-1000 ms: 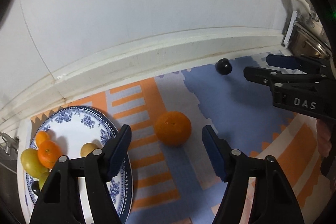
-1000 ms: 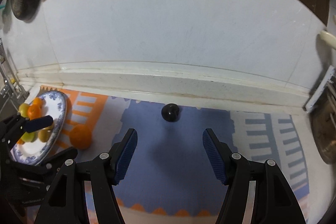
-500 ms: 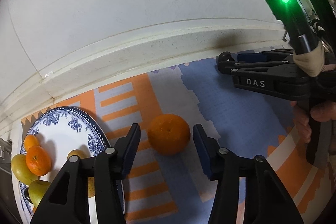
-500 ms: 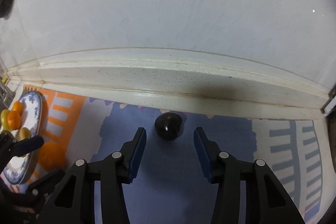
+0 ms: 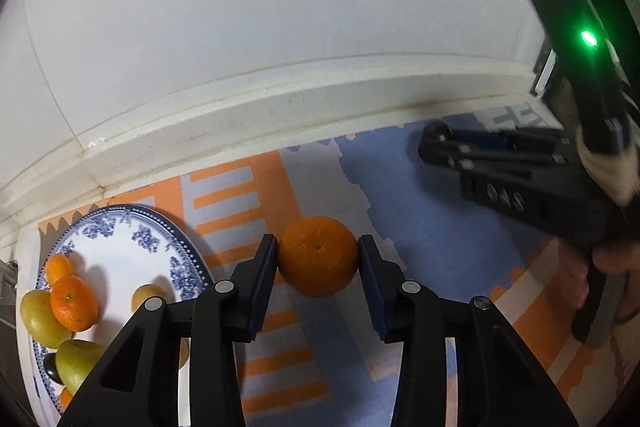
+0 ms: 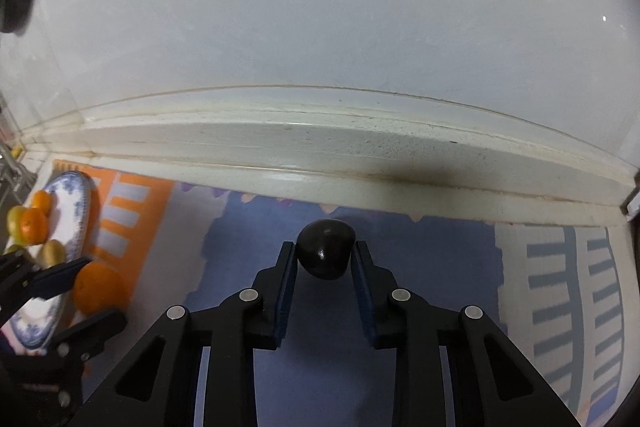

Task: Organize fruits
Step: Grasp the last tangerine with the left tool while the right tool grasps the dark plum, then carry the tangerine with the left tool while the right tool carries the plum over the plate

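My left gripper [image 5: 317, 251] is shut on a large orange [image 5: 317, 255] that rests on the patterned mat, just right of the blue-and-white plate [image 5: 132, 247]. The plate holds several small oranges and yellow-green fruits [image 5: 74, 303]. My right gripper [image 6: 325, 251] is shut on a dark plum [image 6: 326, 255] on the blue part of the mat, near the white ledge. In the right wrist view the orange [image 6: 98, 287] and the plate [image 6: 72, 203] show at far left. The right gripper [image 5: 430, 143] shows at right in the left wrist view.
A white ledge [image 6: 320, 163] and white wall run along the back of the mat. The orange, blue and grey patterned mat [image 5: 420, 219] covers the counter. A metal rack [image 6: 10, 167] stands at far left, and a metal fitting [image 5: 548, 79] at far right.
Both grippers moved forward and closed: the left one around the orange, the right one around the dark plum. One second ago both stood wide open, short of the fruits.
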The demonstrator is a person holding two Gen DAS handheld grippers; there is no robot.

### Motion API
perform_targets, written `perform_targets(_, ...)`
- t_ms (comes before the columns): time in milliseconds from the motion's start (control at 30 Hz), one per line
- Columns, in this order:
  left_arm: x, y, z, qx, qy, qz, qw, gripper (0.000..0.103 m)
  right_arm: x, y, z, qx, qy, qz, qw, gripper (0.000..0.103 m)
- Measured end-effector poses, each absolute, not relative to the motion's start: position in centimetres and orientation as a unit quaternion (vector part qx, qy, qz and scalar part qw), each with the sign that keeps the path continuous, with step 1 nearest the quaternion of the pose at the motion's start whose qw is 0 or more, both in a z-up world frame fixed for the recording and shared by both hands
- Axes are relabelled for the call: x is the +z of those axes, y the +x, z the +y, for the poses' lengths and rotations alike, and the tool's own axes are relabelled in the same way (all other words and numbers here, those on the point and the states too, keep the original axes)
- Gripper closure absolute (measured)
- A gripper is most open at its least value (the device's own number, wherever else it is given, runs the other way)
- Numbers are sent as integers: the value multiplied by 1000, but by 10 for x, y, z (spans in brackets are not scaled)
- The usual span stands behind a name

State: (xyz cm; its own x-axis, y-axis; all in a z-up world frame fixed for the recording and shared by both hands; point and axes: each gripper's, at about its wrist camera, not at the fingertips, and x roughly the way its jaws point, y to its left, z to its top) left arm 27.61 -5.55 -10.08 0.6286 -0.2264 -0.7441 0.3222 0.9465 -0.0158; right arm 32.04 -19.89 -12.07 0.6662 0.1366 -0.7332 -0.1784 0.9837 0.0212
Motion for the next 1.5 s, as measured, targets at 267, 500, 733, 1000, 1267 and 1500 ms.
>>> perform_targets(267, -75, 248, -42, -150, 51, 372, 915, 63, -96, 257, -190, 129, -26, 372, 919, 74)
perform_targets(500, -56, 217, -32, -150, 56, 342, 926, 63, -71, 225, -182, 157, -29, 349, 923, 74)
perform_targets(733, -42, 185, -20, -142, 44, 324, 934, 63, -59, 191, -167, 177, -29, 327, 928, 74)
perform_targets(1000, -39, 149, 3, -117, 21, 318, 941, 63, -50, 157, -149, 193, -31, 309, 931, 74)
perform_targets(1267, -48, 128, 32, -82, 15, 325, 942, 63, -56, 147, -124, 219, -36, 316, 922, 74)
perform_targets(1500, -65, 124, 59, -56, 3, 340, 939, 63, -66, 149, -93, 252, -55, 324, 910, 74)
